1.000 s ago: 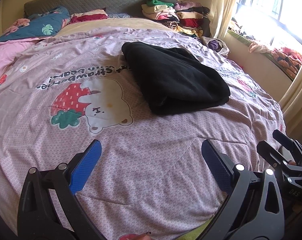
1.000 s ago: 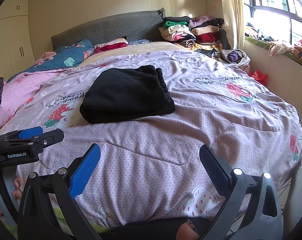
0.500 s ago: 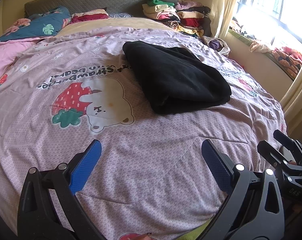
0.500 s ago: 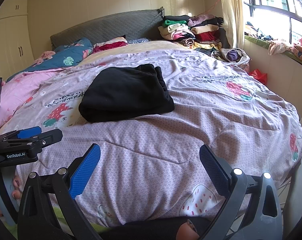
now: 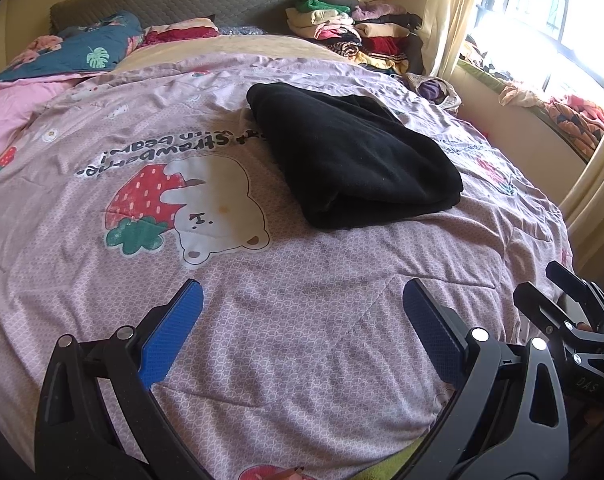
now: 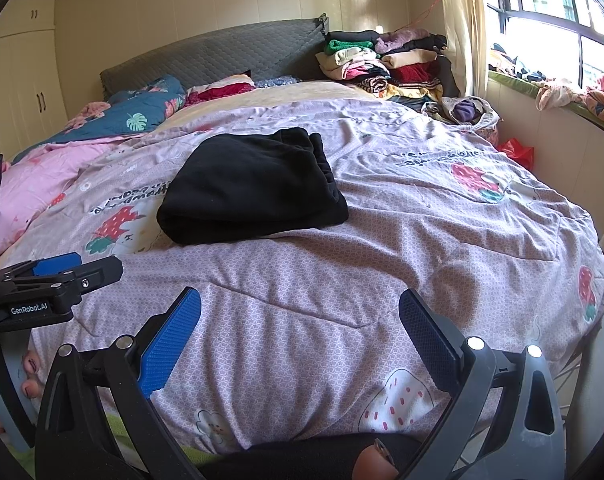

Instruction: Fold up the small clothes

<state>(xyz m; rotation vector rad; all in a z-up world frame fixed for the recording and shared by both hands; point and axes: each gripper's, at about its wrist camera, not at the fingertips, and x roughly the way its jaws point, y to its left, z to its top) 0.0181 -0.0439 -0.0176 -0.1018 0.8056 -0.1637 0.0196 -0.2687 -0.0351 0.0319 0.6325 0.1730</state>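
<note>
Nearest, the left gripper (image 5: 302,332) and right gripper (image 6: 300,330) both gape wide, holding nothing, low over the quilt (image 5: 302,280). Ahead of both, well apart from the fingers, lies the folded black garment (image 5: 349,152). It looks soft, thick and limp, so it should sag when lifted; its near folded edge seems the best hold.

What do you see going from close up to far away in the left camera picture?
Left gripper → strawberry bear print → folded black garment → pile of clothes, by the grey headboard.
</note>
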